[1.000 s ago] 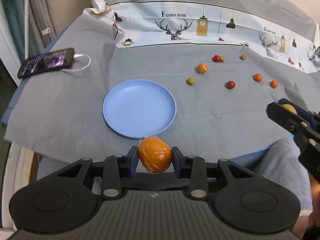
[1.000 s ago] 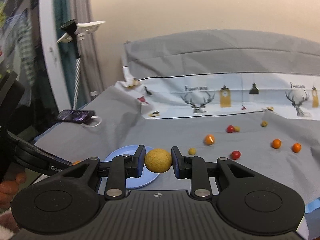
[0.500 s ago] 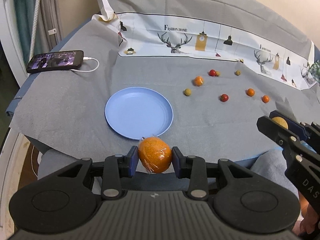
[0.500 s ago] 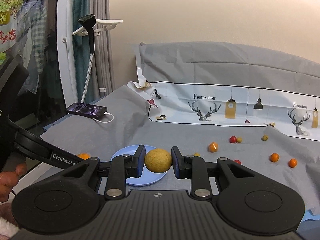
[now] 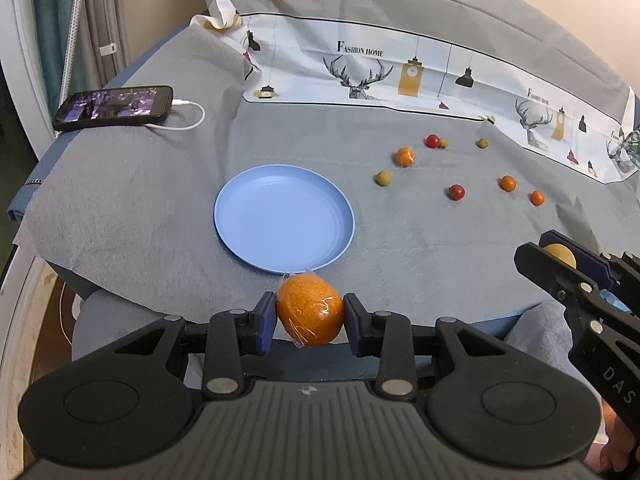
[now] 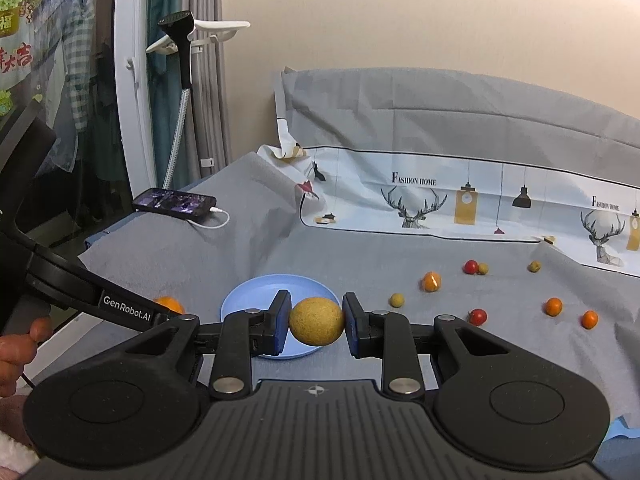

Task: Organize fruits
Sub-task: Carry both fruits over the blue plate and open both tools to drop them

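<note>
My left gripper (image 5: 309, 319) is shut on a plastic-wrapped orange (image 5: 310, 309), held above the near edge of the grey cloth, just short of the empty blue plate (image 5: 256, 216). My right gripper (image 6: 316, 322) is shut on a round yellow-brown fruit (image 6: 316, 321), held in the air at the right of the plate (image 6: 256, 294); it shows at the right edge of the left wrist view (image 5: 560, 254). Several small red, orange and green fruits (image 5: 456, 191) lie scattered on the cloth to the right of the plate.
A phone (image 5: 114, 106) on a white charging cable lies at the far left of the cloth. A printed white sheet (image 5: 400, 76) runs along the back. A garment steamer stand (image 6: 182, 80) and a window are on the left.
Both grippers have pulled back and risen, so the plate and the fruits look farther off. Each still holds its fruit.
</note>
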`<state>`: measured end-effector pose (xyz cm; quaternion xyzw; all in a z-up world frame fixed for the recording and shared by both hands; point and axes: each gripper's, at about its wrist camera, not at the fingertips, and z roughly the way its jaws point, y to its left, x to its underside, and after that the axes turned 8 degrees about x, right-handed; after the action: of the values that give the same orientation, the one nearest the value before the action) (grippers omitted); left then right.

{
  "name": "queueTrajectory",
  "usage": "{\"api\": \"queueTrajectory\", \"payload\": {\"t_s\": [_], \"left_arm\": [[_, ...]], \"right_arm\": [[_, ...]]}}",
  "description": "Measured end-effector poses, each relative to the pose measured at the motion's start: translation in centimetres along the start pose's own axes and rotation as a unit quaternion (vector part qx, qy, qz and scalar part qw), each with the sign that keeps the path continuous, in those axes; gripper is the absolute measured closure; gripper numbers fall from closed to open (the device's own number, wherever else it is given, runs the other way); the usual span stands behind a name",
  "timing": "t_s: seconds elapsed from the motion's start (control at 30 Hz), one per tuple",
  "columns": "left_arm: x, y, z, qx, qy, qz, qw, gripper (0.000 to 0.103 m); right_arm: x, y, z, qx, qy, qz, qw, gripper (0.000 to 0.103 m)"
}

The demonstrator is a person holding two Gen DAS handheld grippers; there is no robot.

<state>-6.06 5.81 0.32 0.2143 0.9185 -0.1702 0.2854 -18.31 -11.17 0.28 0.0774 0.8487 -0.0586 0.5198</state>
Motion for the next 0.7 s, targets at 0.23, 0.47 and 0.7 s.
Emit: {"api": "queueTrajectory", "payload": {"t_s": [0.23, 0.47, 0.7], "left_arm": [[-0.2, 0.7, 0.8, 0.0, 0.008, -0.005, 1.0, 0.064], [-1.1, 1.6, 1.9, -0.002, 0.018, 0.0, 0.9998, 0.064], [-3.4, 3.0, 3.4, -0.007, 0.017, 0.002, 0.9998, 0.064]], "right_arm": [[-0.1, 0.7, 1.1, -0.002, 0.015, -0.005, 1.0, 0.074], [-0.2, 1.1, 2.9, -0.001, 0.036, -0.009, 0.999, 0.074], [-0.6, 1.8, 6.3, -0.004, 0.058, -0.018, 0.998, 0.074]]}}
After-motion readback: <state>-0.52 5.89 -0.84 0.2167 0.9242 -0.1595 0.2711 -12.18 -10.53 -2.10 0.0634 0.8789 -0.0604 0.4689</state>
